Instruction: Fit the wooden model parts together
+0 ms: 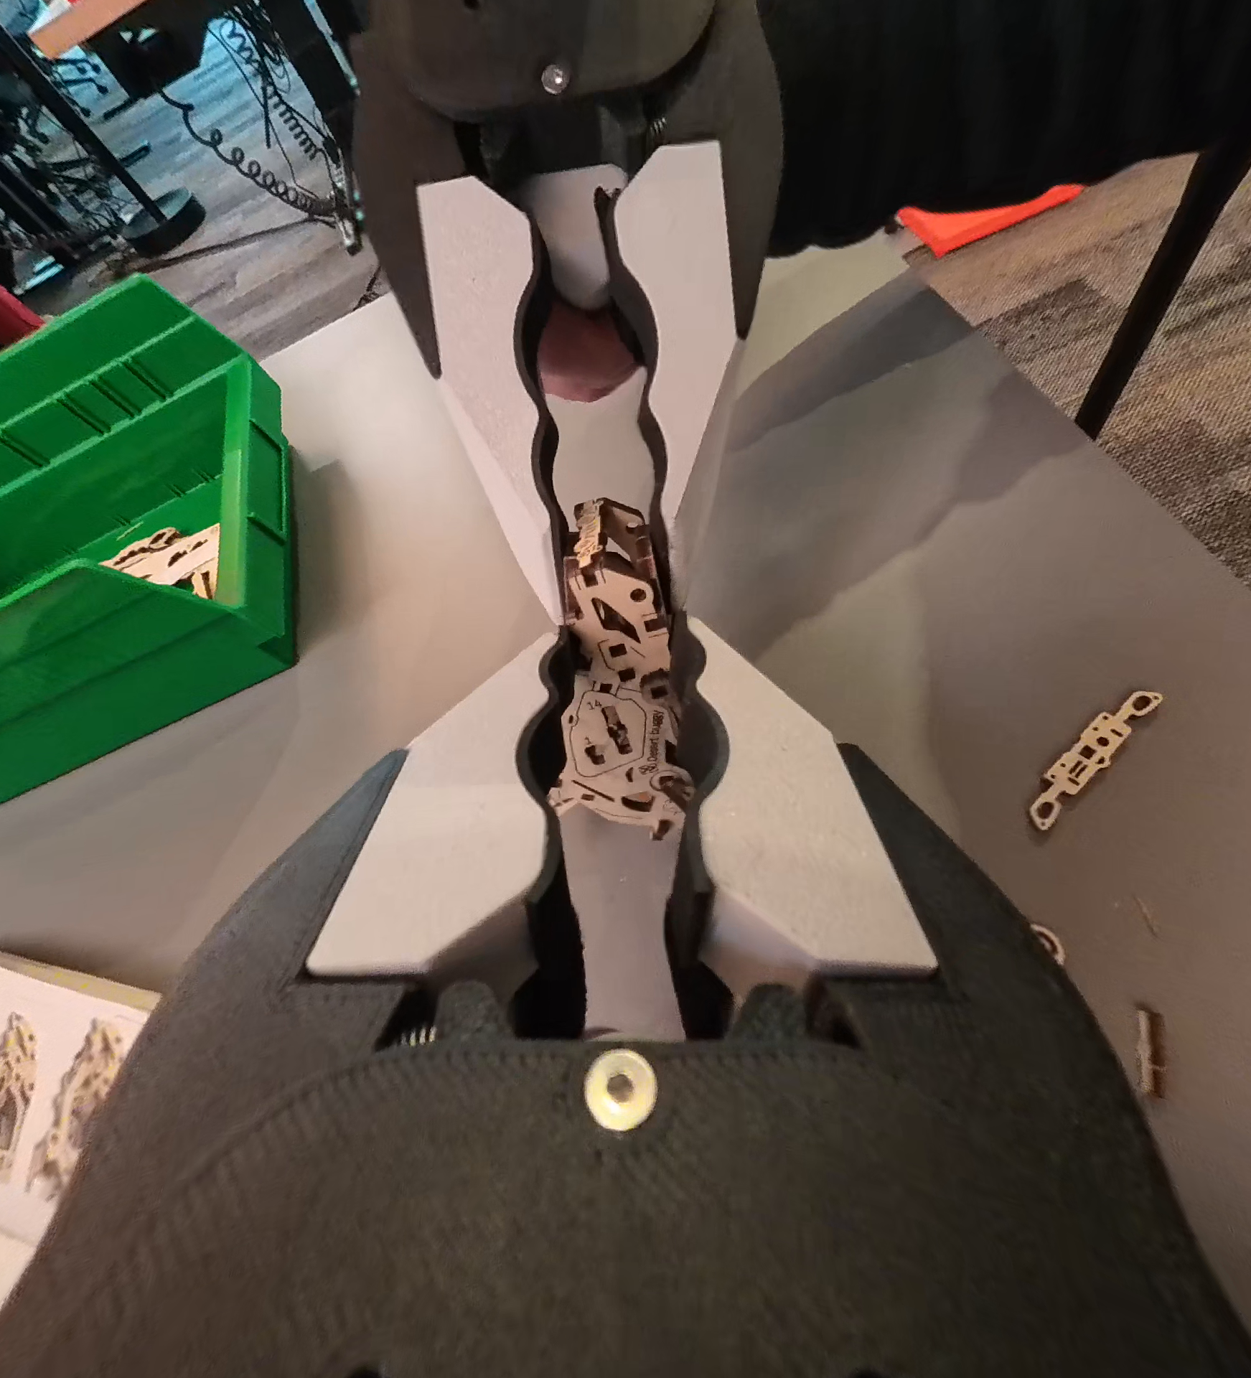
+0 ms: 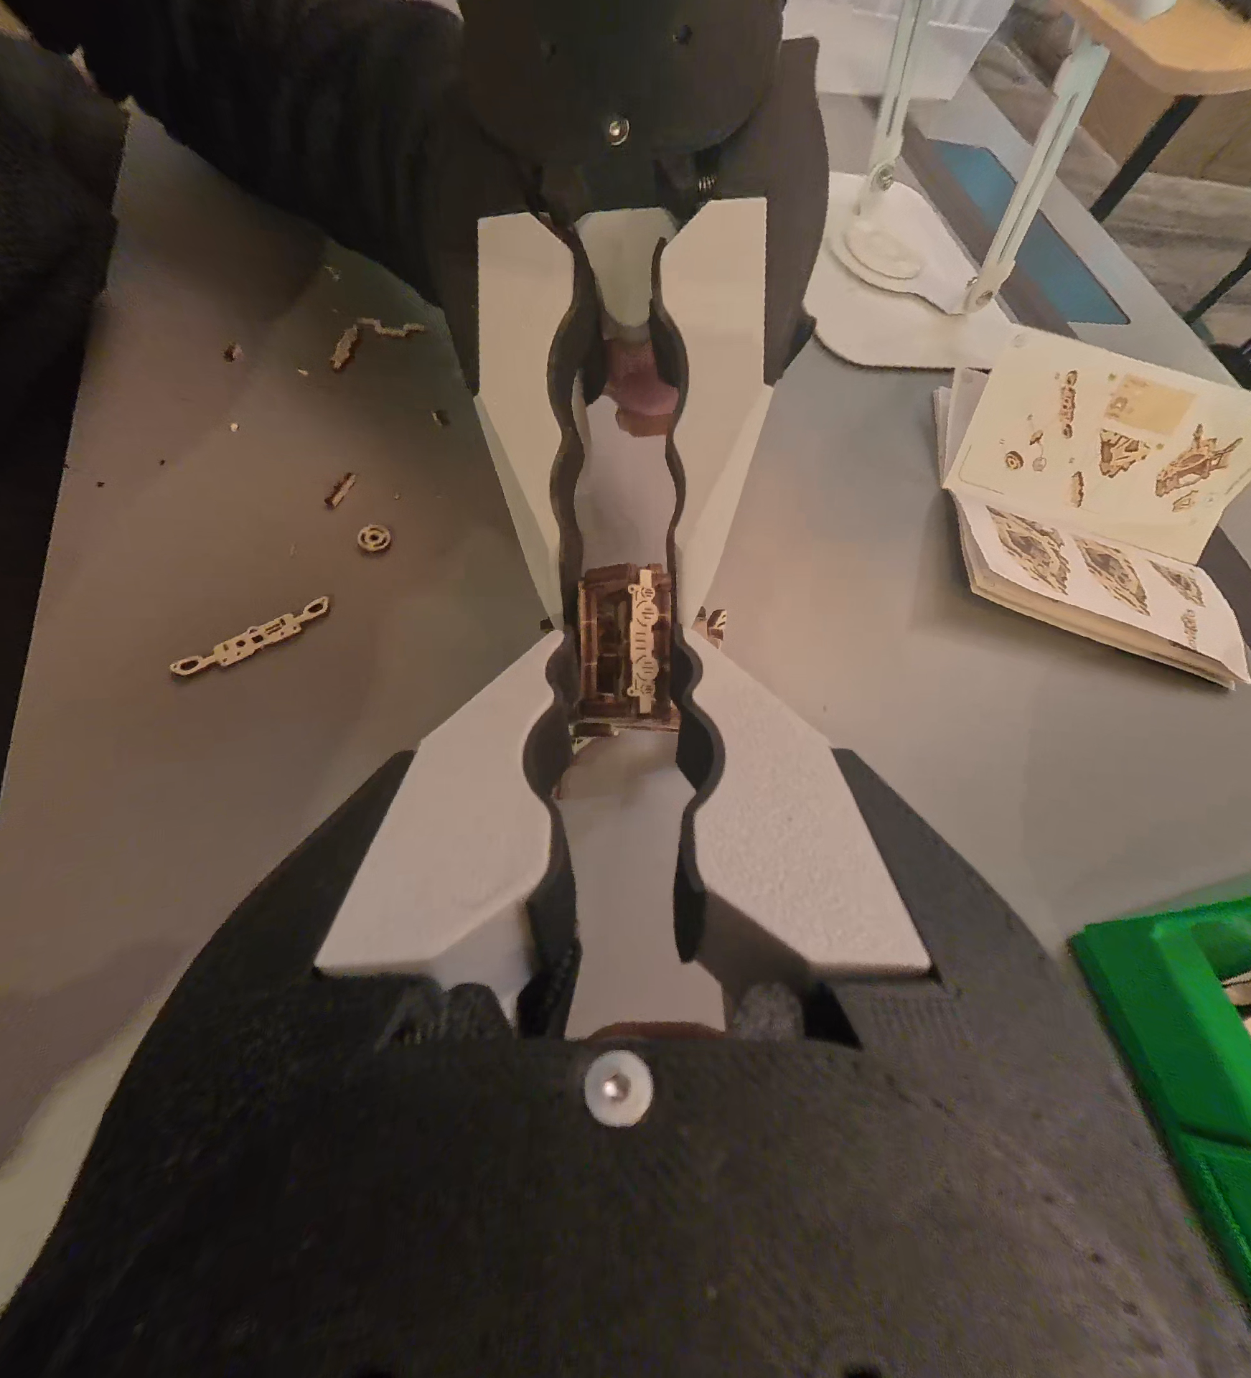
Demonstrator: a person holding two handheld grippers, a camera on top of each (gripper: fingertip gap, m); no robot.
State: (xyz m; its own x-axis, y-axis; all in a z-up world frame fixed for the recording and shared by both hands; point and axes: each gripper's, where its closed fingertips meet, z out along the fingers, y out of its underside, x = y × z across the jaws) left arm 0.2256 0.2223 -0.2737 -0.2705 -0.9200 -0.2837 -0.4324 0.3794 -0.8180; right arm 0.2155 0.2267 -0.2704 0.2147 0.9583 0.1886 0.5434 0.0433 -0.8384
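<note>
Both are the same build: the left gripper (image 1: 622, 664) and right gripper (image 2: 626, 671) have textured black printed bodies, pale grey wedge fingers with wavy black inner pads, and one silver screw each.

Dim warm indoor light, right wrist view darker. Soft overlapping shadows on grey table (image 1: 980, 522). Strong fisheye bending at edges. Booklet (image 1: 3, 1044) near left is blurred; far background soft. Slight glare on the green bin (image 1: 108, 596).
</note>
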